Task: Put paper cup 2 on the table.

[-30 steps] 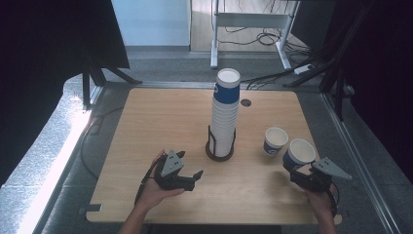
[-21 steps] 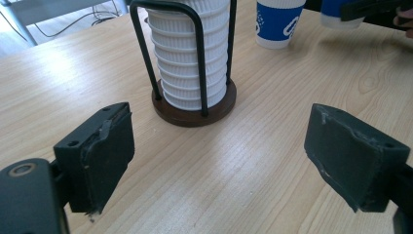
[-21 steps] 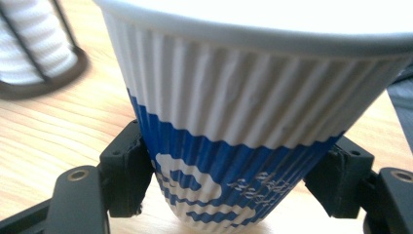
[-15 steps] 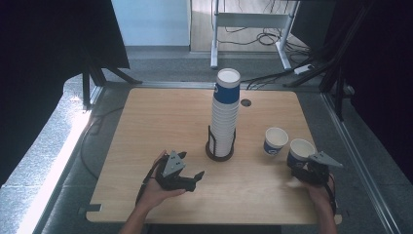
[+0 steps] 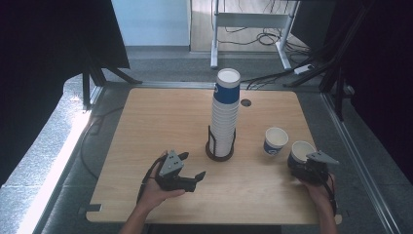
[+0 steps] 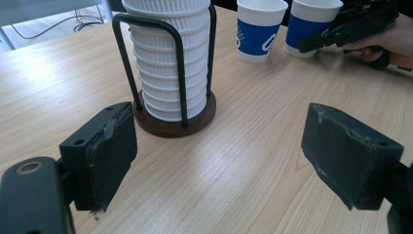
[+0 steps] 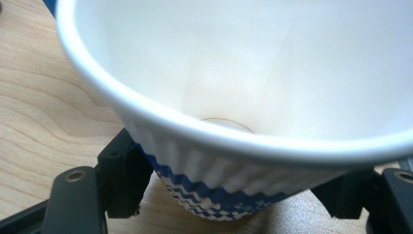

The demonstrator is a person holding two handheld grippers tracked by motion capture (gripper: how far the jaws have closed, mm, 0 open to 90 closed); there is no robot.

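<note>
A tall stack of white ribbed paper cups [image 5: 225, 117] [image 6: 168, 63], topped by a blue one, stands in a black wire holder at the table's middle. Right of it stand two blue-and-white cups. The nearer one [image 5: 302, 150] [image 6: 311, 24] [image 7: 234, 73] rests on the table between the jaws of my right gripper [image 5: 297, 163] [image 7: 229, 195]. Those jaws have just been opening, and their pads lie close beside its lower wall. The other cup [image 5: 275, 141] [image 6: 258, 29] stands free. My left gripper [image 5: 196, 180] [image 6: 224, 151] lies low before the holder, open; its jaws have just been closing on nothing.
The wooden table [image 5: 160, 122] has a small round cable hole [image 5: 246, 103] behind the stack. Its right edge runs close to my right hand. Beyond the far edge stand a metal frame and floor cables [image 5: 263, 34].
My right gripper has shifted slightly left and down at the nearer cup. My left gripper has stayed where it was.
</note>
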